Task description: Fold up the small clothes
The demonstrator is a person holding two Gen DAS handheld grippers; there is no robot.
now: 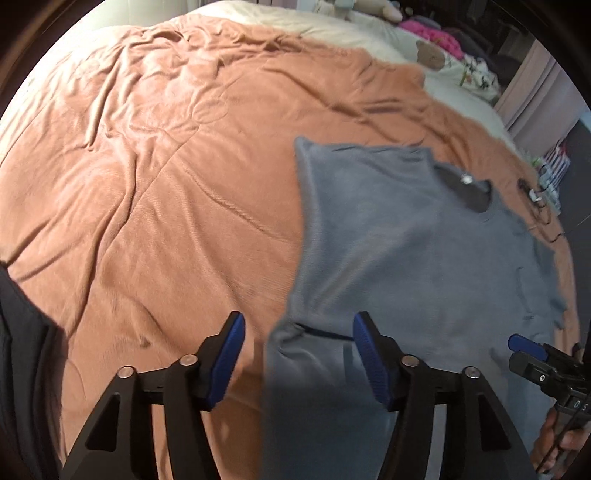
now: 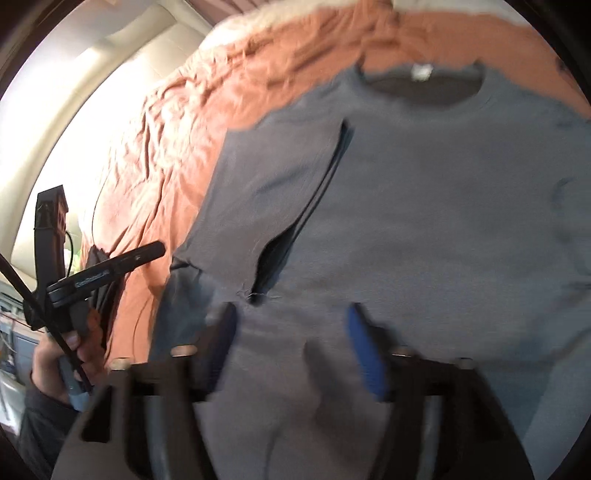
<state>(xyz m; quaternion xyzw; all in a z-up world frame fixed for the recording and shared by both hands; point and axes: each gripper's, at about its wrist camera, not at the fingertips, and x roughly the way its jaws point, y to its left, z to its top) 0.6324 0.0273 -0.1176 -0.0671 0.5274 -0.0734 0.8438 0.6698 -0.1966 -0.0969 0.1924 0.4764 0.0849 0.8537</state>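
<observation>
Bed with an orange blanket fills the left wrist view; cream sheet and soft toys at the far end. Grey shirt lies flat on the blanket, right of centre, collar away. Left gripper hangs over the shirt's near left edge, jaws apart, nothing pinched. Right gripper's tip pokes in at far right.

Right wrist view, blurred: shirt spreads across the blanket, one side folded inward with a dark seam. Right gripper above the near hem, jaws apart, gripping nothing. Left gripper at left, held in a hand.
</observation>
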